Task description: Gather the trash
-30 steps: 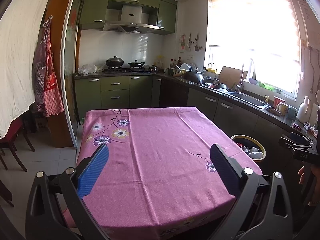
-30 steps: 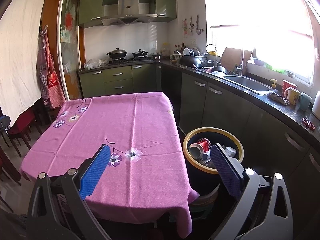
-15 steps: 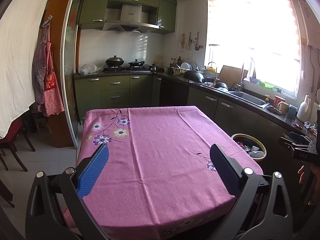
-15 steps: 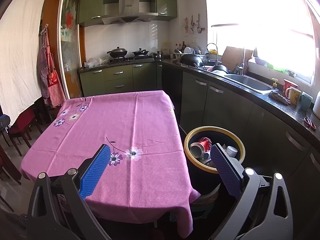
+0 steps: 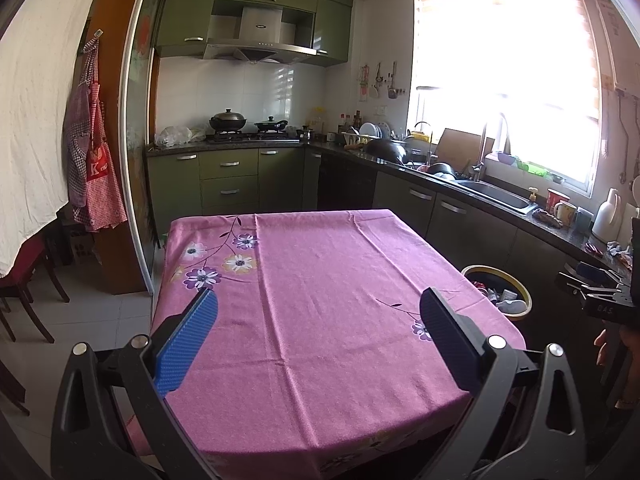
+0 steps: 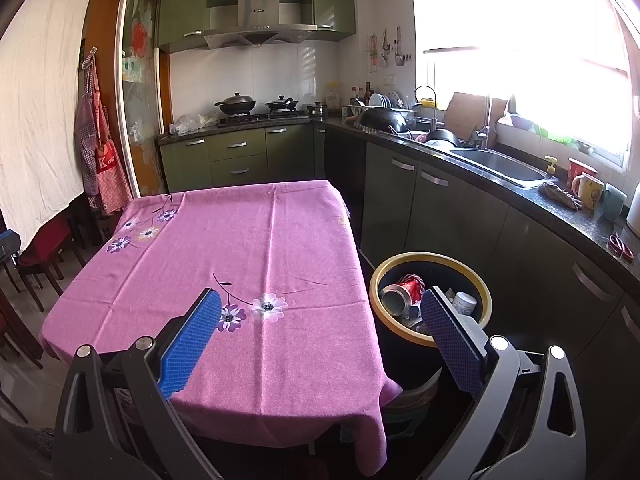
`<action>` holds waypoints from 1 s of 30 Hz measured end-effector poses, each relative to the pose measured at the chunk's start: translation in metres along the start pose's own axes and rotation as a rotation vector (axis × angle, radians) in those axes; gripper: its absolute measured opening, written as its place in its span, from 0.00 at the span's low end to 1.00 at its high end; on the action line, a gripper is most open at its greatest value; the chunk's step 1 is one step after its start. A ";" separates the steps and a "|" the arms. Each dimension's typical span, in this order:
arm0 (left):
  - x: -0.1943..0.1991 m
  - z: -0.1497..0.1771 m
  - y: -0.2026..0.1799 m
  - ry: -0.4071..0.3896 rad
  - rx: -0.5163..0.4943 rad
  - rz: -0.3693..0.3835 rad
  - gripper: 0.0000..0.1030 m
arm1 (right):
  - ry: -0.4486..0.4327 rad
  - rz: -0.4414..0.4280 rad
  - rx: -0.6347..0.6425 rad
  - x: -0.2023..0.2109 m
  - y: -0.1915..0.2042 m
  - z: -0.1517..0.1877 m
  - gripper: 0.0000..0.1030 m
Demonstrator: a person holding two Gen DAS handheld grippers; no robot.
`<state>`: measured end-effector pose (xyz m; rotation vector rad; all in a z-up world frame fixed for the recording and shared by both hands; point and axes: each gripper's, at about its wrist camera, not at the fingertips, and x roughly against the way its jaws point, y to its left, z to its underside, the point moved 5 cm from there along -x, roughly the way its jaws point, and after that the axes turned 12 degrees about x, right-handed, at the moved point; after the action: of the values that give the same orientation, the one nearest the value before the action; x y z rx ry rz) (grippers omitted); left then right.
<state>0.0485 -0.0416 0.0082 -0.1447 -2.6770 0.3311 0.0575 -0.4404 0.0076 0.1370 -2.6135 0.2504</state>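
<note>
Both tongs (image 5: 318,308) (image 6: 320,310) agape, pink tablecloth (image 6: 240,240), bin (image 6: 432,260) beside table

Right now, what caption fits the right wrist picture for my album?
Open right gripper hovers over the pink tablecloth, beside a trash bin holding a red can.

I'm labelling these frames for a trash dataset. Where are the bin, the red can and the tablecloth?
bin (image 6: 378,280): right wrist view, left side of its yellow rim.
red can (image 6: 402,294): right wrist view, its side, lying inside the bin.
tablecloth (image 5: 320,280): left wrist view, bare pink middle.
</note>
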 end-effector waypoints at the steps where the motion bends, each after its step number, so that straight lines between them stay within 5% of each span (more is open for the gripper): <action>1: 0.000 0.000 0.000 0.001 0.000 0.000 0.94 | 0.000 -0.001 0.000 0.000 0.000 0.000 0.96; 30: -0.016 0.007 0.003 0.030 -0.004 -0.032 0.94 | 0.017 -0.014 0.003 -0.013 0.001 0.003 0.96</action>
<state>0.0599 -0.0430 -0.0047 -0.1076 -2.6473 0.3114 0.0668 -0.4390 -0.0013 0.1540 -2.5947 0.2495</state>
